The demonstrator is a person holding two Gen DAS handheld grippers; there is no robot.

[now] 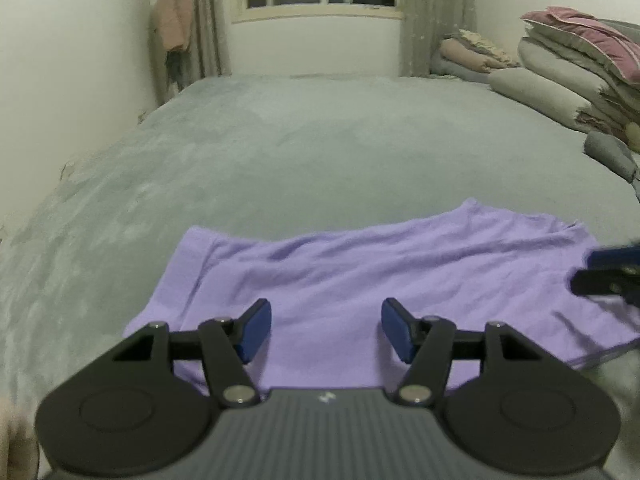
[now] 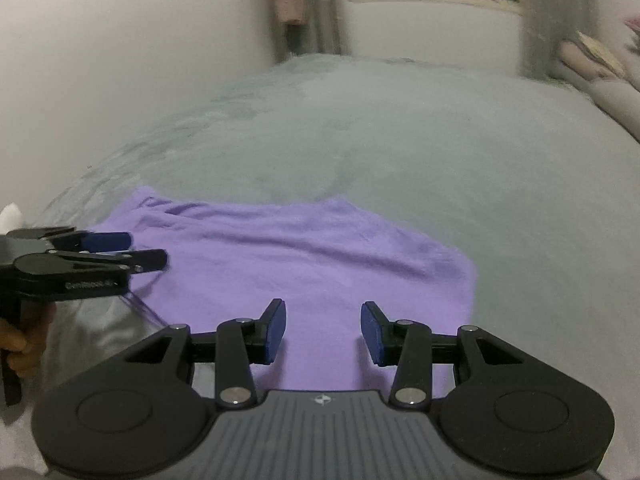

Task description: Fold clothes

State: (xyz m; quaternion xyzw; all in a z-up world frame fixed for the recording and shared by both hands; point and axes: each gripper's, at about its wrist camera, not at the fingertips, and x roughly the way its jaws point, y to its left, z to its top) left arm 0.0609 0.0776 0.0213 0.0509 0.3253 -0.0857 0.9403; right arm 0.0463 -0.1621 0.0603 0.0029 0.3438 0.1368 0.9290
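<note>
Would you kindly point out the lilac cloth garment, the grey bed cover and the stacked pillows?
lilac cloth garment (image 1: 360, 272): left wrist view, its middle.
grey bed cover (image 1: 280, 152): left wrist view, bare centre.
stacked pillows (image 1: 568, 64): left wrist view, pile's middle.

Soft lilac-purple knit garment (image 1: 360, 276), looks like a t-shirt, lies spread flat on the grey bed cover near the near edge. Roughly rectangular outline, long axis left to right. Surface mostly smooth with shallow diagonal wrinkles running across the middle. Left edge shows a narrow folded-over strip of fabric. Far edge is wavy, rising to a small peak toward the far right corner. Same lilac garment (image 2: 320, 256) in the right wrist view: right edge rounded. Near edge partly hidden; garment type not certain.
</note>
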